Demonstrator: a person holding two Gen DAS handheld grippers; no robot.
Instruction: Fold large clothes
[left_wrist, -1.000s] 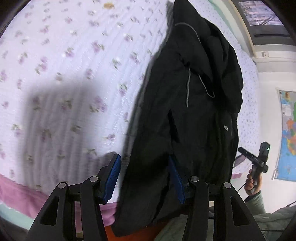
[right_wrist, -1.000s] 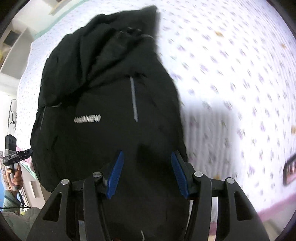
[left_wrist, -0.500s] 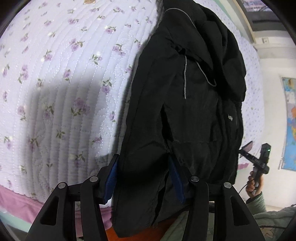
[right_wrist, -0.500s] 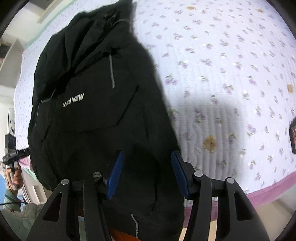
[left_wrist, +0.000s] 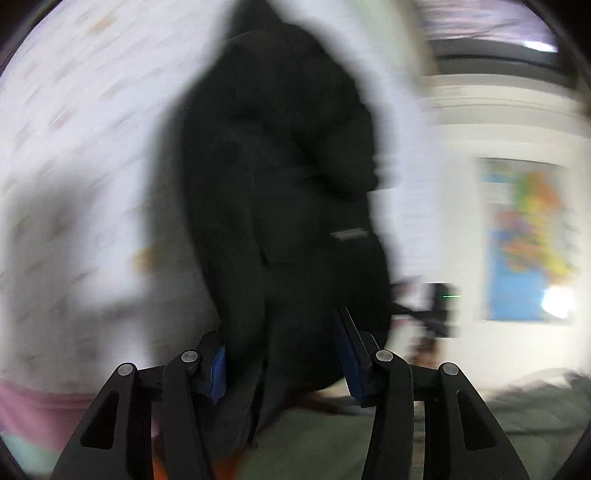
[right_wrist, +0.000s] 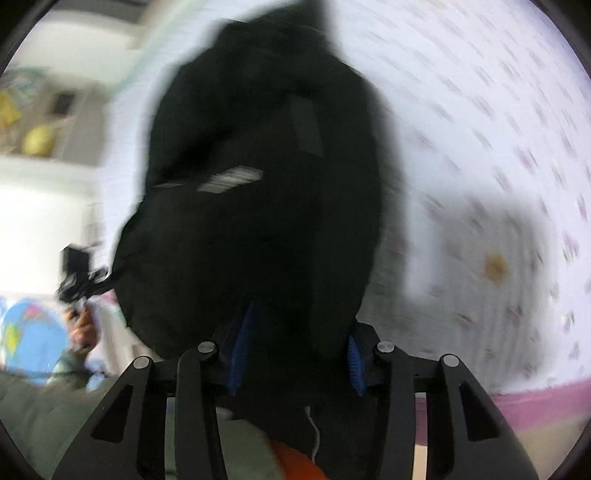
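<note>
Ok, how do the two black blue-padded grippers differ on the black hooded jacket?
The left gripper has the floral quilted bedspread on its left; the right gripper has it on its right. The black jacket partly hides the left's left pad, the right's right pad. Both: open, fabric between.

Your left wrist camera looks forward between its left gripper (left_wrist: 282, 350) fingers, close over the near hem of the black jacket (left_wrist: 280, 192), with the floral bedspread (left_wrist: 85, 122) to its left. Your right wrist camera faces the same way from the jacket's other side through the right gripper (right_wrist: 299, 347). Both blurred views share the jacket, bedspread and wall map (left_wrist: 524, 240)
</note>
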